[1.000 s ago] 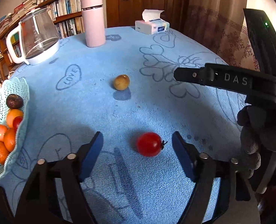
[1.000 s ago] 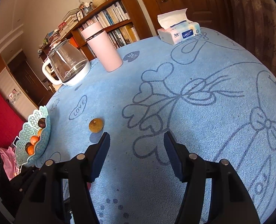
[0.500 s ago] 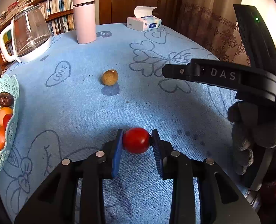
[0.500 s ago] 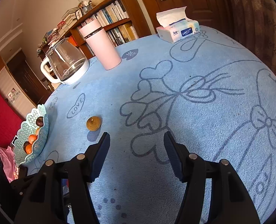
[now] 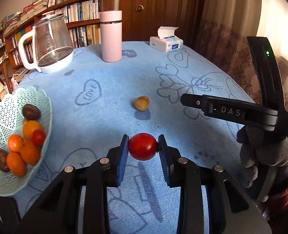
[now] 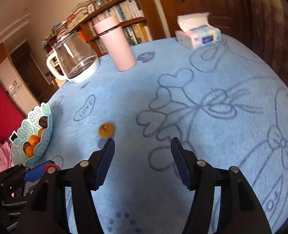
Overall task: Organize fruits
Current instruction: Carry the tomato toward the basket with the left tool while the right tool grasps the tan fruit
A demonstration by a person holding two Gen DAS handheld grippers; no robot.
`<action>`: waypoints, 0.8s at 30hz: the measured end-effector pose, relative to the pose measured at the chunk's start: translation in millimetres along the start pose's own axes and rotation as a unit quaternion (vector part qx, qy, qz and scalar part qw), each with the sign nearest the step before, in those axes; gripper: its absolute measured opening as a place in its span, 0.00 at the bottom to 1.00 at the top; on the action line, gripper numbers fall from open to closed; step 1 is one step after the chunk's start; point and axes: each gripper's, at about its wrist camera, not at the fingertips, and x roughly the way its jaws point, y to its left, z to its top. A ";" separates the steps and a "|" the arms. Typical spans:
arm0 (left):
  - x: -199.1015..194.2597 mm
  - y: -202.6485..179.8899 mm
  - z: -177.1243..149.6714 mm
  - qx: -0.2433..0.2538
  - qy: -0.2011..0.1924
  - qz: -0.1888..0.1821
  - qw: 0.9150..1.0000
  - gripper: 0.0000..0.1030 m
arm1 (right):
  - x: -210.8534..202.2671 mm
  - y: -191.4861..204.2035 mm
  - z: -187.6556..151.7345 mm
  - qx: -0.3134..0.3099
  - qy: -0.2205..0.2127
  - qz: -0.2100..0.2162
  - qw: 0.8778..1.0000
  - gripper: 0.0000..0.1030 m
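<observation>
A red cherry tomato (image 5: 142,146) is clamped between the blue pads of my left gripper (image 5: 143,147), lifted just above the blue tablecloth. A small tan round fruit (image 5: 142,103) (image 6: 106,130) lies loose on the cloth beyond it. At the left stands a mint lattice fruit basket (image 5: 44,105) (image 6: 46,115) that holds several oranges, a red tomato and dark brown fruits. My right gripper (image 6: 143,146) hangs open over bare cloth, just right of the tan fruit, with nothing between its fingers. In the left wrist view it shows as a black body (image 5: 231,111) held by a gloved hand (image 5: 266,156).
At the back of the table stand a glass kettle (image 5: 50,44), a pink tumbler (image 5: 111,37) and a tissue box (image 5: 166,42). A bookshelf and a wooden door are behind. The table edge drops off on the right by a curtain.
My left gripper closed on the red tomato and has raised it slightly off the cloth. The right gripper stayed open and shifted a little toward the tan fruit.
</observation>
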 end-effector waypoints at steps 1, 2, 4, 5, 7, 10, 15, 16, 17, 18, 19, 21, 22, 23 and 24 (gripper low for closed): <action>-2.8 2.7 1.3 -0.002 -0.004 0.003 1.000 0.30 | 2.2 8.0 5.1 -0.016 0.001 0.004 1.000 0.58; -5.1 5.1 2.5 -0.004 -0.007 0.005 1.000 0.30 | 4.5 13.6 8.4 -0.028 0.004 0.008 1.000 0.58; -9.2 9.2 5.2 -0.008 -0.014 0.008 1.000 0.30 | 13.6 26.8 14.9 -0.049 0.015 0.022 0.998 0.58; -11.8 11.4 6.5 -0.009 -0.017 0.010 1.000 0.30 | 19.5 31.3 17.4 -0.051 0.023 0.026 0.998 0.58; -15.6 15.1 8.5 -0.012 -0.024 0.012 1.000 0.30 | 29.6 37.2 20.5 -0.053 0.036 0.033 0.997 0.55; -20.7 20.4 10.9 -0.016 -0.031 0.017 0.999 0.30 | 41.8 45.7 23.5 -0.058 0.045 0.034 0.997 0.52; -26.0 29.8 14.4 -0.028 -0.037 0.022 0.999 0.30 | 58.0 60.6 24.5 -0.077 0.058 0.033 0.995 0.45; -26.4 30.3 15.0 -0.030 -0.038 0.023 0.999 0.30 | 60.9 62.5 24.5 -0.079 0.060 0.032 0.995 0.44; -26.7 31.8 15.7 -0.031 -0.039 0.024 0.998 0.30 | 64.0 63.6 24.5 -0.081 0.061 0.031 0.994 0.43; -27.1 32.8 15.9 -0.032 -0.040 0.025 0.998 0.30 | 66.6 64.2 24.0 -0.081 0.063 0.029 0.994 0.42; -27.7 33.6 16.0 -0.034 -0.041 0.027 0.998 0.30 | 69.3 64.3 22.9 -0.081 0.066 0.025 0.994 0.40; -28.8 35.2 16.5 -0.036 -0.043 0.029 0.998 0.30 | 72.8 63.7 20.6 -0.083 0.071 0.023 0.994 0.37; -28.8 35.6 16.5 -0.036 -0.043 0.030 0.998 0.30 | 74.2 63.6 18.9 -0.084 0.073 0.020 0.994 0.36; -29.0 36.3 16.5 -0.037 -0.043 0.031 0.998 0.30 | 75.5 63.1 17.7 -0.085 0.074 0.017 0.993 0.32; -29.1 36.7 16.3 -0.037 -0.044 0.032 0.998 0.30 | 76.3 62.3 16.6 -0.085 0.074 0.013 0.994 0.31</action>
